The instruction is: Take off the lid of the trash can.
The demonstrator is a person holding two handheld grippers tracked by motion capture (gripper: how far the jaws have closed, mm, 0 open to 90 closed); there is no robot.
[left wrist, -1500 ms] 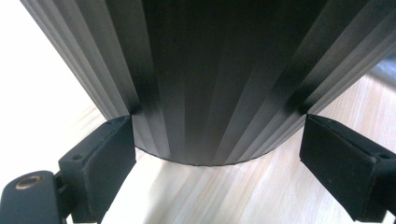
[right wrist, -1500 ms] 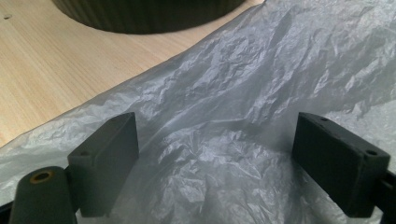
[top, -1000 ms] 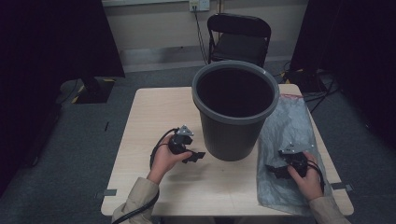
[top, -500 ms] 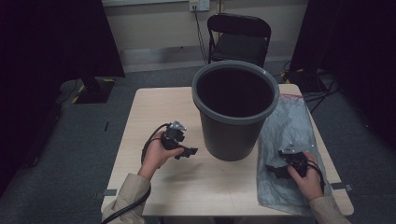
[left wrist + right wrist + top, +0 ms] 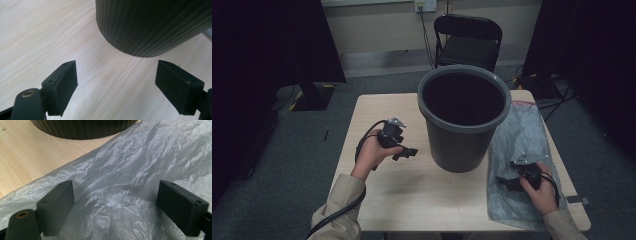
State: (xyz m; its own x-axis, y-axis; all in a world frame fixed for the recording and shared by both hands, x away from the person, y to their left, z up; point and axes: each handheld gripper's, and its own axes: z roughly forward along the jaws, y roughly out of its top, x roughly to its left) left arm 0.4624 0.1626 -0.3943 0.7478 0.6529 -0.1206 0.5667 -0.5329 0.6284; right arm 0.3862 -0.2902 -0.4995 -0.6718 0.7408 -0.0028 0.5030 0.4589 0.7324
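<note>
Under right hand-held gripper point(image 5: 507, 183), jaws apart: plastic bag point(image 5: 522, 135); left hand-held gripper point(image 5: 408, 151) likewise, beside bin point(image 5: 462, 120).

no readable text, labels, brands, numbers or signs anywhere

A light wooden table point(image 5: 377, 110) stands on grey carpet floor point(image 5: 287, 170). Beyond its far edge is a black folding chair point(image 5: 468, 42), set against a pale wall. A wall socket point(image 5: 425, 5) sits high on that wall, and a cord point(image 5: 428, 40) hangs down from it left of the chair. Black curtains point(image 5: 272, 40) hang at far left and far right. On the floor at left lies a dark base point(image 5: 314, 92), perhaps with yellow-striped tape. Cables point(image 5: 557, 92) lie on the floor at far right.
</note>
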